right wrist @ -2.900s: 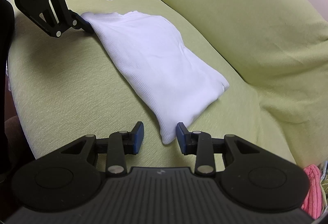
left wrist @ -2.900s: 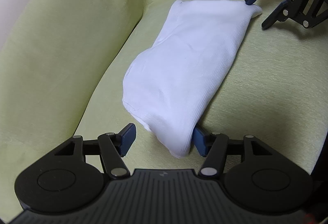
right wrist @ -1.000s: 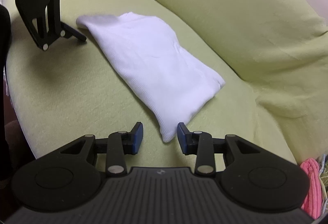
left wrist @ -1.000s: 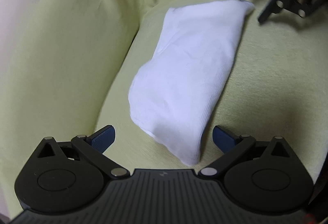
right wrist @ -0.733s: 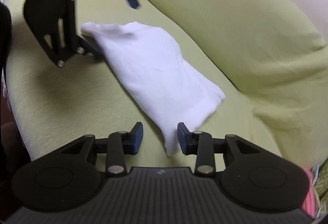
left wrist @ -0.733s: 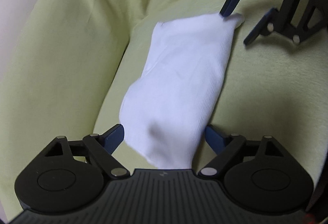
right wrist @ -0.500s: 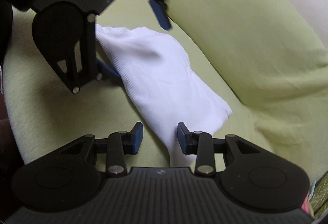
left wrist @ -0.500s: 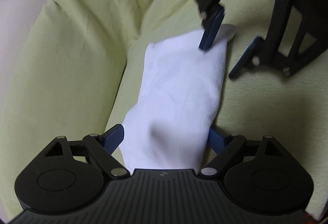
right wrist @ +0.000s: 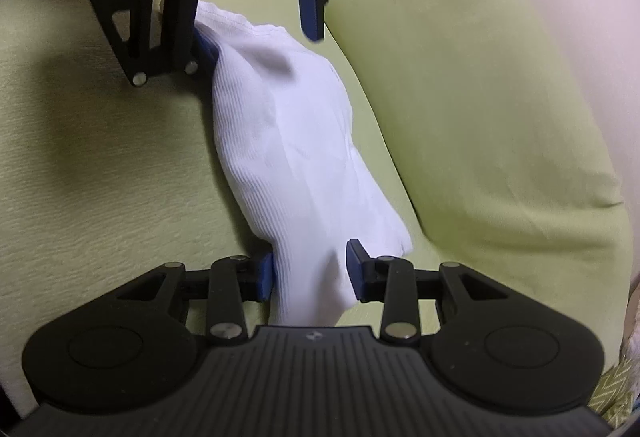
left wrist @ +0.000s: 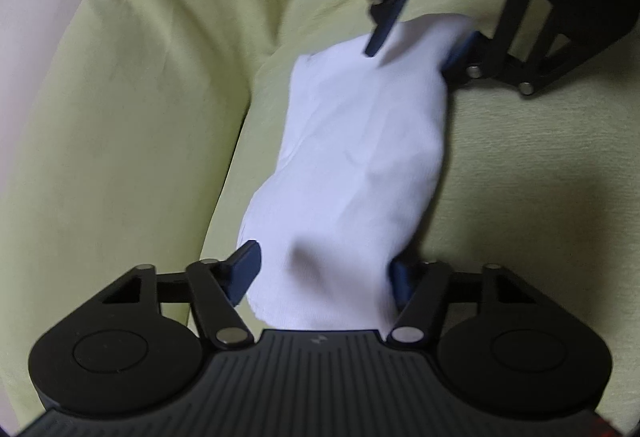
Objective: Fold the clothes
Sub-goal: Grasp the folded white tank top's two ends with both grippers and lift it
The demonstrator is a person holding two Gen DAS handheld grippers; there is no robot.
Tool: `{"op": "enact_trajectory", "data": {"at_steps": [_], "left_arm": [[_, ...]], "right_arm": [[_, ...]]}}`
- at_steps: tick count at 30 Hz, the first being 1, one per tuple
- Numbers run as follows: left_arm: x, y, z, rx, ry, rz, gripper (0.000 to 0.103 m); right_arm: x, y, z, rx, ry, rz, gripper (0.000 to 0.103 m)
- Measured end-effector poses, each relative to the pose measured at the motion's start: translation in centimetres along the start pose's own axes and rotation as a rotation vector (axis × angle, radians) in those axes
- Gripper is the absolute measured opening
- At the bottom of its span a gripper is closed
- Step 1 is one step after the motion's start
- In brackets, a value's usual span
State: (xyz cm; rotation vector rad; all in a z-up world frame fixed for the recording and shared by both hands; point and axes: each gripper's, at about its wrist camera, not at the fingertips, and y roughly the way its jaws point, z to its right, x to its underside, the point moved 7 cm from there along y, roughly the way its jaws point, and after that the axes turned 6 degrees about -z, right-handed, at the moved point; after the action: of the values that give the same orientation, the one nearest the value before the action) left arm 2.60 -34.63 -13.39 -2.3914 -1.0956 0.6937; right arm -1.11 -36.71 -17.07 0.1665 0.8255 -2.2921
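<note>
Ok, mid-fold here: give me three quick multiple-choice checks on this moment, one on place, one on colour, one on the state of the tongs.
1. Where does the folded white garment lie?
A. on the green sofa seat beside the back cushion
B. on a wooden table
C. in a basket

2. What colour are the pads on the tongs?
A. red
B. blue
C. yellow

3. How do the left tongs and right tongs stand?
A. both closed on nothing
B. both straddling opposite ends of the garment
C. one lifted clear of it

Answers: 1 A, green upholstery shows all around the garment. 2 B, a blue pad flanks the cloth. 3 B, each wrist view shows cloth between its own pads, though whether they pinch it is unclear.
</note>
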Motion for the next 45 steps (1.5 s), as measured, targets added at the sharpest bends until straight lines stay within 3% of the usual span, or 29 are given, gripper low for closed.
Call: {"op": "enact_trajectory", "data": {"at_steps": [4, 6, 7, 9, 12, 32, 45], "left_arm": [[0.0, 0.4, 0.2, 0.031, 0.012, 0.001, 0.047], [0.2, 0.2, 0.6, 0.053, 0.023, -0.005, 0.027], [0.3, 0.4, 0.9, 0.064, 0.031, -0.017, 0.011], [0.3, 0.7, 1.0, 0.070, 0.034, -0.021, 0.010], [0.2, 0.6, 0.1, 0.091, 0.014, -0.024, 0.009], [-4.1, -6.8, -5.7, -0.008, 0.041, 0.083, 0.008], [-9.1, -13.6, -4.8, -0.031, 0.092, 0.192, 0.008]], "right_arm": [[0.4, 0.3, 0.3, 0.008, -0.012, -0.005, 0.031], [0.4, 0.3, 0.3, 0.006, -0.024, -0.003, 0.027], [0.3, 0.3, 0.3, 0.001, -0.029, -0.004, 0.024], [0.3, 0.3, 0.2, -0.015, -0.036, -0.010, 0.009], [0.3, 0.1, 0.5, -0.019, -0.033, -0.011, 0.007], [-1.1, -8.7, 9.5, 0.153, 0.010, 0.023, 0.006], [3.0, -15.1, 13.0, 0.232, 0.069, -0.037, 0.006]]}}
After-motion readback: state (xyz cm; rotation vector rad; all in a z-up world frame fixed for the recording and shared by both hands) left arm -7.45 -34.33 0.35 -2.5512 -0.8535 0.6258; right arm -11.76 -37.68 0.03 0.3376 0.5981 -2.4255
